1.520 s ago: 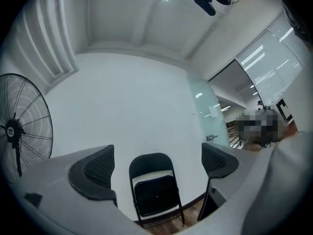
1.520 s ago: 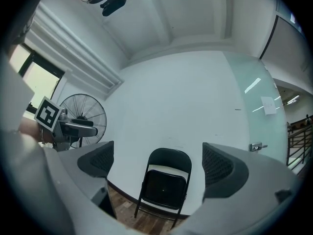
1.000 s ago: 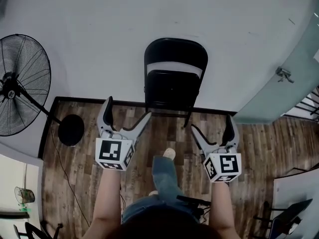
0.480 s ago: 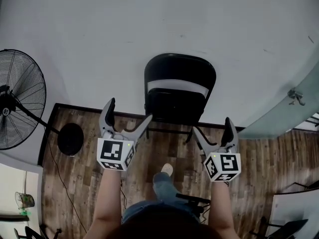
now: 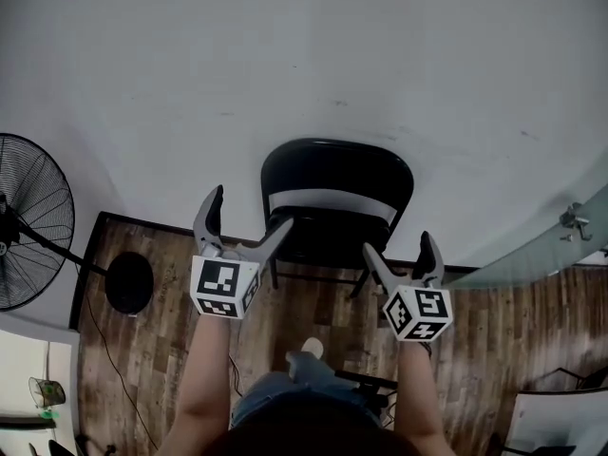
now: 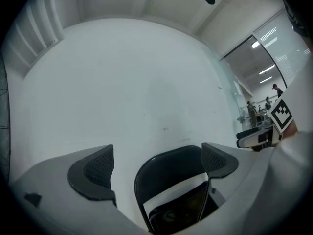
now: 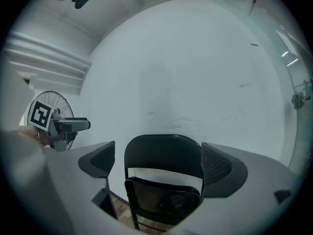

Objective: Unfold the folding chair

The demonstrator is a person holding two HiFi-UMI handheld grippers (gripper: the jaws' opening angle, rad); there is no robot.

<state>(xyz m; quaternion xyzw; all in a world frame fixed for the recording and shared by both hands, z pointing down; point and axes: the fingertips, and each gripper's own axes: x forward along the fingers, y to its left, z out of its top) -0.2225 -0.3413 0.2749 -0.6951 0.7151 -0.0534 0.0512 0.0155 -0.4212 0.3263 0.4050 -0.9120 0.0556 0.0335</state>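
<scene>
A black folding chair (image 5: 334, 202) leans folded against the white wall, its seat flat against the backrest. It also fills the lower middle of the left gripper view, chair (image 6: 172, 185), and of the right gripper view, chair (image 7: 164, 175). My left gripper (image 5: 244, 218) is open, held in the air just left of the chair's left edge. My right gripper (image 5: 401, 252) is open too, close to the chair's lower right side. Neither gripper touches the chair. Nothing lies between the jaws of either.
A black pedestal fan (image 5: 28, 218) stands at the left with its round base (image 5: 130, 282) on the wood floor (image 5: 313, 316). A glass partition with a metal fitting (image 5: 573, 218) is at the right. The person's foot (image 5: 306, 350) is below the chair.
The view has closed in on the wall and chair. Both grippers have risen toward the chair, still open; the fan has slid toward the left edge.
</scene>
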